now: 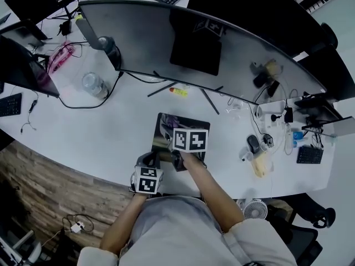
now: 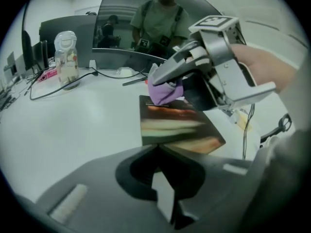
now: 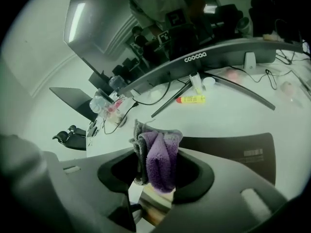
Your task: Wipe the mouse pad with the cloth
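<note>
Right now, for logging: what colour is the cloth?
Purple and grey cloth, clearest in right gripper view.

1. "coocaa", in white letters, stands on the lower bezel of the curved monitor (image 3: 195, 57).
2. A small pale label (image 3: 251, 153) with a barcode sits on the dark mouse pad (image 3: 228, 147); its print is too small to read.
</note>
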Available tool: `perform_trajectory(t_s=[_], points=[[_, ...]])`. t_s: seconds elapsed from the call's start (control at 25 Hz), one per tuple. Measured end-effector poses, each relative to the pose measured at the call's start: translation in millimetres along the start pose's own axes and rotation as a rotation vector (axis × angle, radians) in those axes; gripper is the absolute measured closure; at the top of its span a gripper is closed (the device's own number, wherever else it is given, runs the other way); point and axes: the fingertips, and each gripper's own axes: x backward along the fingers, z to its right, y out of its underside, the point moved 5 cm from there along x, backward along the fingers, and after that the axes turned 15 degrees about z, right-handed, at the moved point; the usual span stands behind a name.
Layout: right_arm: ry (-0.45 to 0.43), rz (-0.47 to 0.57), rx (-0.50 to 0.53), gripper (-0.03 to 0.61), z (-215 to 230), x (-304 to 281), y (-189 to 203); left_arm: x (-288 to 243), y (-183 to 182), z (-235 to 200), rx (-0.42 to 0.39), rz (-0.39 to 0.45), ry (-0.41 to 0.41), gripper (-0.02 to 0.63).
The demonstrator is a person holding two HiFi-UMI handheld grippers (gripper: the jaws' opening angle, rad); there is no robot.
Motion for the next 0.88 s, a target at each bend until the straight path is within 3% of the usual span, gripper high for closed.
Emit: perform_trajectory(t_s=[0.56,0.88], points=[[-0.005,-0.035,-0.14,0.388,11.3,-37.0,6.6,-5.5,-0.9,-8.2,0.03,0.025,-0.018,0.614],[-0.044,-0.019,-0.17,0.388,10.6,-40.1,11.7,-6.1,4.6,-13.8,0.133,0.064,-0.014,0.614]])
